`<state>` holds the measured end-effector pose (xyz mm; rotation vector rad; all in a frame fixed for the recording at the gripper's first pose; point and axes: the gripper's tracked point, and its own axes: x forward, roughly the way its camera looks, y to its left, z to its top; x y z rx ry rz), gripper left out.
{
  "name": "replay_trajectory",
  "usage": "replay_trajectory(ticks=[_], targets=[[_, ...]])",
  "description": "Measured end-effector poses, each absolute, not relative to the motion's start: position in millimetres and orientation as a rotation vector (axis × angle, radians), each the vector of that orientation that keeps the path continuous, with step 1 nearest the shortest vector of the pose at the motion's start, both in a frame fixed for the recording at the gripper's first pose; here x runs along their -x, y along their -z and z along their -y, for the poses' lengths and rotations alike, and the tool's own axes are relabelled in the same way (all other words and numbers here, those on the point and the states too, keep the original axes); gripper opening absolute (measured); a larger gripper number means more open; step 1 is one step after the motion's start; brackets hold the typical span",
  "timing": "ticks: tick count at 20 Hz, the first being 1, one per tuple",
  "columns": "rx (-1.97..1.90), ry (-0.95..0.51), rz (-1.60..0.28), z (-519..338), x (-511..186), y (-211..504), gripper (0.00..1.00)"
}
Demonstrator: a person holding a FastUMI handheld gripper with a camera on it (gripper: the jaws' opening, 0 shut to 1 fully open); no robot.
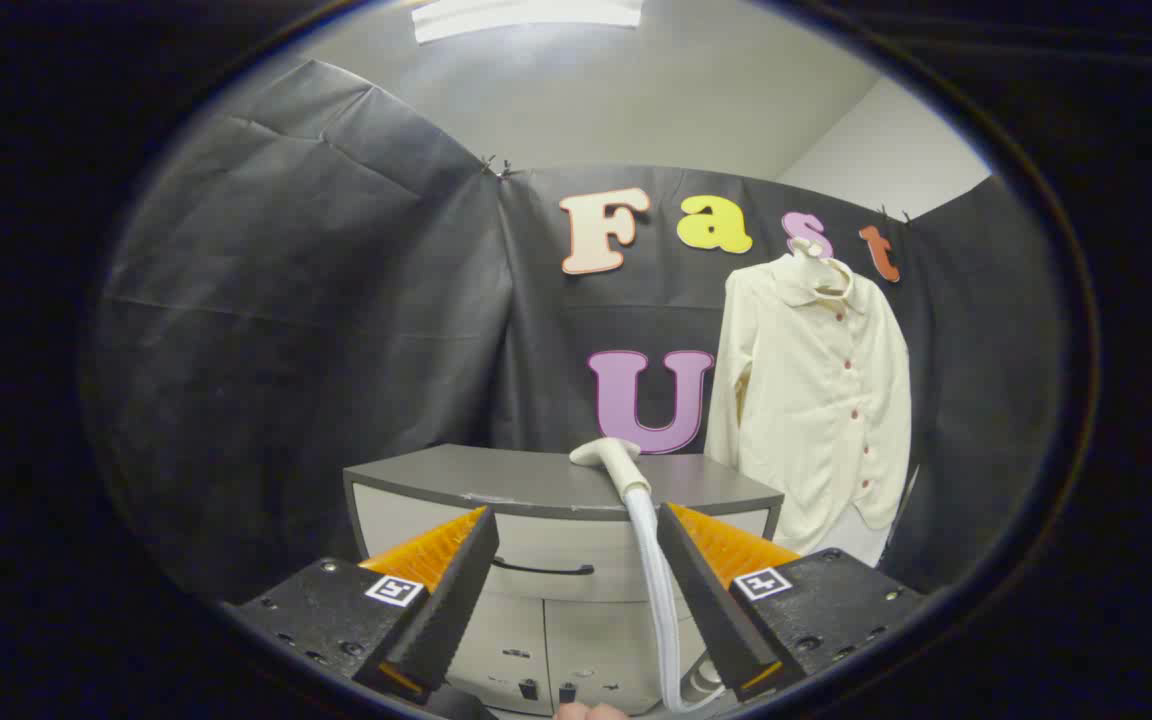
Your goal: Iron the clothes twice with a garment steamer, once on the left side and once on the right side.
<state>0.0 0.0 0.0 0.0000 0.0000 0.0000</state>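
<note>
The claw (576,560) stands wide open before the grey bench (496,480), where the white steamer head (611,455) lies, near the hanging cream buttoned shirt (816,400).

A grey cabinet (496,480) carries the steamer head (611,456) on top.

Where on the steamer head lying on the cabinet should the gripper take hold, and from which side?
Grip the steamer by its handle neck, just above where the hose joins. Come from the front, over the cabinet edge, since the handle points toward the open gripper and looks slim enough to fit between the fingers.
</note>
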Motion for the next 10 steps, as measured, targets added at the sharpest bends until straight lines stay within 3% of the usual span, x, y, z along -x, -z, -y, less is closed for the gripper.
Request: replay_trajectory(ticks=[10], targets=[[-0.003,-0.006,-0.008,-4.3,3.0,4.9,0.97]])
